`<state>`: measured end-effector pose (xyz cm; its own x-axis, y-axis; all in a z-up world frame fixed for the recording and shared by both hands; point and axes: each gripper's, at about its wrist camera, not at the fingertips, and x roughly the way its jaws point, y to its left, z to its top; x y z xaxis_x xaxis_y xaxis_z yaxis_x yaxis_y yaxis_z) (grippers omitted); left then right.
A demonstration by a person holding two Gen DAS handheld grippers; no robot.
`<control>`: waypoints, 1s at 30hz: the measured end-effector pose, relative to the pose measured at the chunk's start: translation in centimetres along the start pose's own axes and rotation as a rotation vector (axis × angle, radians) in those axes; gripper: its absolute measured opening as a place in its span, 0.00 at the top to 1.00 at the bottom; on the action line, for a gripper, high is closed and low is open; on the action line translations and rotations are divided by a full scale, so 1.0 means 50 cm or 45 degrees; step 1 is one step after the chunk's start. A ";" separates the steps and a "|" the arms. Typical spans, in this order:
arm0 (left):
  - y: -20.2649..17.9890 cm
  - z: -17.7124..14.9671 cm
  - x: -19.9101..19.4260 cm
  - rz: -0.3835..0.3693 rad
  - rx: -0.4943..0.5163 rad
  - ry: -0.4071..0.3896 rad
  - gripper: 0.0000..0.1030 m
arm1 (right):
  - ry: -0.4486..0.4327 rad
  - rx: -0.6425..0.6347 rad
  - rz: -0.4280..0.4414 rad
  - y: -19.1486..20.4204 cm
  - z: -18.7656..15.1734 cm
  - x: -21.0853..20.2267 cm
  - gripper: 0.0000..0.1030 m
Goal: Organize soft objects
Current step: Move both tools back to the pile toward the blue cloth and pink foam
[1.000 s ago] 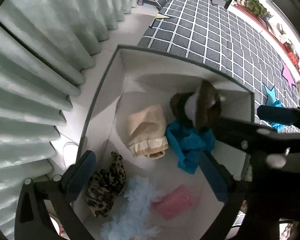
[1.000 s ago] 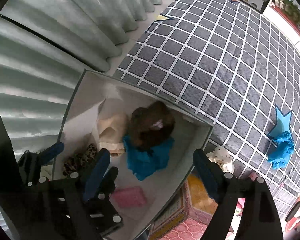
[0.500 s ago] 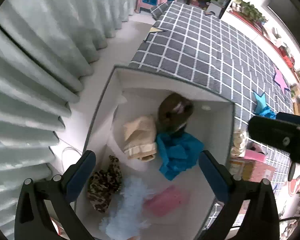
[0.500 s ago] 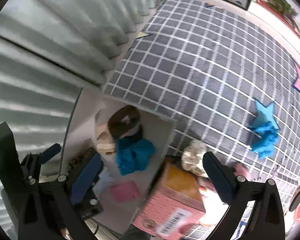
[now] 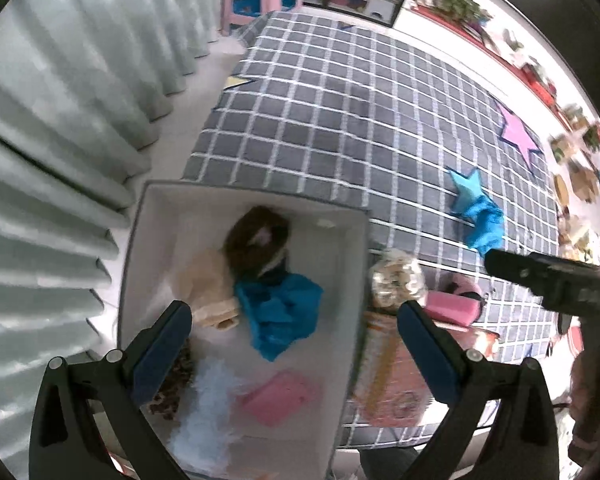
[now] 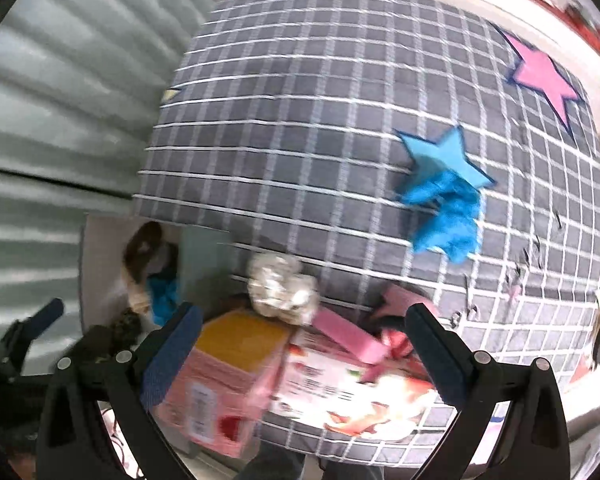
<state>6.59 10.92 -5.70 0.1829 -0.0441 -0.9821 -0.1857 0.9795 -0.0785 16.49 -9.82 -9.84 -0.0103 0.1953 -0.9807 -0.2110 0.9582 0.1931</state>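
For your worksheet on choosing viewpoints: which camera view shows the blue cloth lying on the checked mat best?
The right wrist view: the blue cloth lies large and unobstructed beside the blue star. The left wrist view shows the same cloth small, near the edge.

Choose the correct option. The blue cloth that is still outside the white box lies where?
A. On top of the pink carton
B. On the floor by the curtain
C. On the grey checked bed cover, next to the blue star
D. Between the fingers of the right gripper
C: the loose blue cloth lies on the grey checked bed cover, touching the blue star. The right gripper stands open and empty.
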 end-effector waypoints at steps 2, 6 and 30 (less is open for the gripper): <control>-0.020 0.010 -0.001 -0.022 0.022 0.017 0.00 | 0.014 0.046 0.001 -0.039 -0.004 0.009 0.01; -0.070 0.037 0.000 -0.052 0.083 0.056 0.00 | 0.058 0.119 -0.002 -0.109 -0.021 0.034 0.01; -0.246 0.100 0.077 0.006 0.243 0.222 0.00 | 0.161 0.021 -0.162 -0.172 -0.060 0.198 0.01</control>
<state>14.39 -0.31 -7.65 0.0101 -0.0563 -0.9984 0.0025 0.9984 -0.0563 15.27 -16.74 -21.29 -0.1078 0.0455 -0.9931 -0.2025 0.9770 0.0668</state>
